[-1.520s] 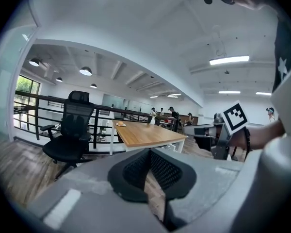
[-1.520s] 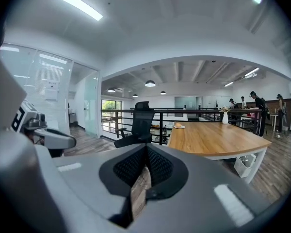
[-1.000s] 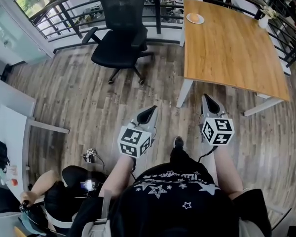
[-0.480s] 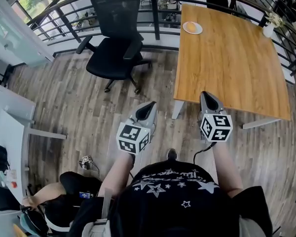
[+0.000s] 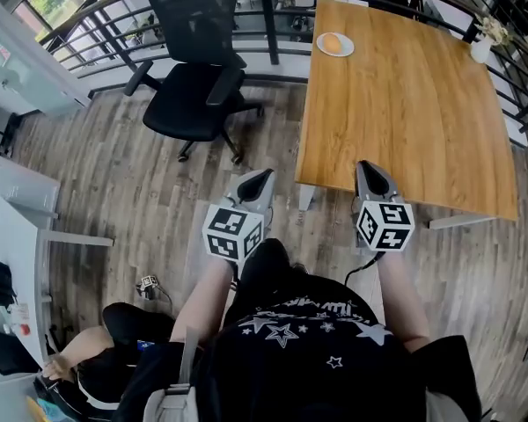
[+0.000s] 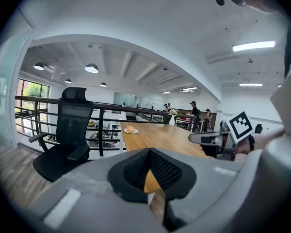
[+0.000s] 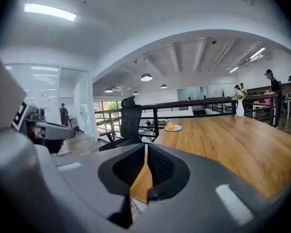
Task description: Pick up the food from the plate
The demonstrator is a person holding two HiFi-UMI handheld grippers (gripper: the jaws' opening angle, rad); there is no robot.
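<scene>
- Left gripper (image 5: 258, 179) is held out over the wood-plank floor (image 5: 132, 183) just off the table's near corner; its dark ribbed jaws are pressed together with nothing between them.
- Right gripper (image 5: 370, 167) hovers at the near edge of the rectangular light wooden table (image 5: 414, 104); its jaws are barely parted and just starting to open, with nothing between them either.
- And the target: a round orange-brown piece of food (image 5: 332, 41) sits on a small white plate (image 5: 345, 47) at the table's far left corner, well apart from both grippers.
- Black mesh-backed office chair (image 5: 194, 69) stands left of the table, by the dark metal railing (image 5: 97, 29).
- A white vase (image 5: 481, 49) stands at the table's far right edge.
</scene>
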